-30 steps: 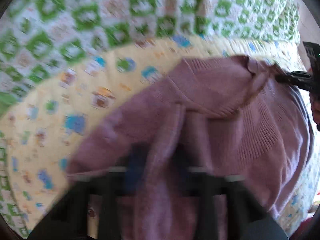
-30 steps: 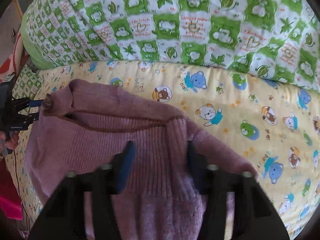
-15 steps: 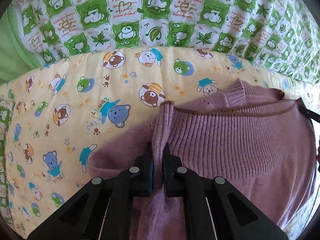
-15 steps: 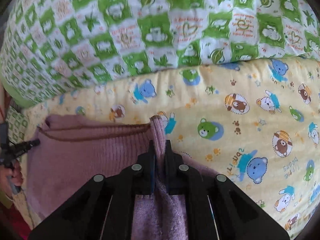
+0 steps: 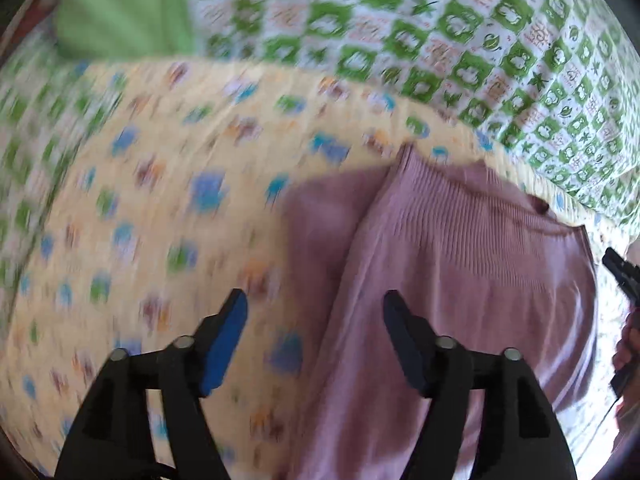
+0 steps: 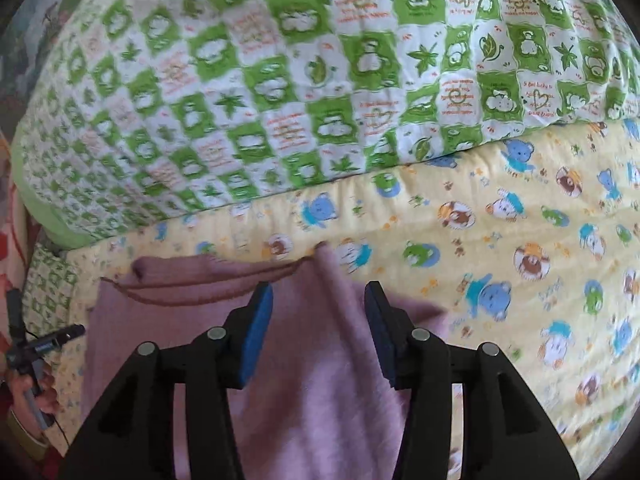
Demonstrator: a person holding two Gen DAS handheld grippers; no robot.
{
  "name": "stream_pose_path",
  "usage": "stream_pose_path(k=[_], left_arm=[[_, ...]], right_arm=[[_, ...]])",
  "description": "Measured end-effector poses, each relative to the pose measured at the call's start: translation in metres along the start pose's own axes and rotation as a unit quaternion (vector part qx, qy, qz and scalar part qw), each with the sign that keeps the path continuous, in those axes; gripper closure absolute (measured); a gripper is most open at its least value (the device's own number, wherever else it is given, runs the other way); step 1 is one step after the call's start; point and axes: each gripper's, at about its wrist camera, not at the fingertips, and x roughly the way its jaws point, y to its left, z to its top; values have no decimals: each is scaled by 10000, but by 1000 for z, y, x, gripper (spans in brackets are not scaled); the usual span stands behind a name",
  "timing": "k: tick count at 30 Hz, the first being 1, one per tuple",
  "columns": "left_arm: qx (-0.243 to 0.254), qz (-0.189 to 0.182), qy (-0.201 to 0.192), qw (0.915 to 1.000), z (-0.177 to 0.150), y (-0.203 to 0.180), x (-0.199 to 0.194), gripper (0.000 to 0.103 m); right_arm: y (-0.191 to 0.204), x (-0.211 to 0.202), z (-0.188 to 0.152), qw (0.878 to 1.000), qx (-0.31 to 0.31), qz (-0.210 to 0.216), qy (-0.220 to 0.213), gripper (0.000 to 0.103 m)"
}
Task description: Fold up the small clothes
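Seen from the left wrist, the picture is smeared with motion blur, but the left gripper (image 5: 314,318) plainly stands wide: its jaws have just been opening and nothing lies between them except the yellow bear-print quilt (image 5: 160,220) below. The mauve knitted sweater (image 5: 460,280) lies on that quilt to the right of the gap, its left edge running under the right-hand finger, which looks clear of the knit; the ribbed band of the sweater points toward the green-and-white checked quilt (image 5: 460,40) that is bunched along the far side. At the far right edge the tip of the other gripper and part of the hand (image 5: 628,344) holding it show, just beside the sweater's right side. From the right wrist, the view is sharper. The right gripper (image 6: 318,300) is partly parted, its jaws having just been opening, and a raised fold of the sweater (image 6: 312,360) sits between the blue pads (image 6: 258,330) without either pad pressing on it. The sweater spreads leftward from there, flat on the bear-print quilt (image 6: 520,280), its neckline trim near the checked quilt (image 6: 320,80). At the left edge the left gripper's tip and the hand (image 6: 30,392) around its handle are visible beside the sweater.
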Motion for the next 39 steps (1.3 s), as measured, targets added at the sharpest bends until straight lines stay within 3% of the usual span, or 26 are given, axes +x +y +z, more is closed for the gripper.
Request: stream_pose_path(k=[5,9,14,17,25,27,31,34,39], left_arm=[[-915,-284,246,9951,-63,33,-14,28],[-1686,-443,380,9839,-106,56,-18,28],[-2249,-807,624,9690,-143,64,-18,27],[-2335,-931,761,9649,-148,51,-4,27],[-2180,-596,477,9730,-127,20,14,24],[-2069,-453,347,9767,-123,14,15,31],[-1738,-460,264,9833,-115,0,14,82],[-1386,-309,131,9898,-106,-15,5,86],[-722,-363,-232,9965,-95,-54,-21,88]], right_arm=[[32,-13,-37,9990,-61,375,227,50],[54,-13,-73,9967,-75,630,516,47],[70,-18,-105,9942,78,794,728,47],[72,-19,-115,9928,258,843,808,47],[76,-27,-127,9928,271,758,892,47],[73,-28,-128,9925,328,746,908,47],[67,-32,-131,9929,384,684,894,47],[61,-34,-131,9930,439,659,875,47],[50,-37,-131,9930,570,622,823,47]])
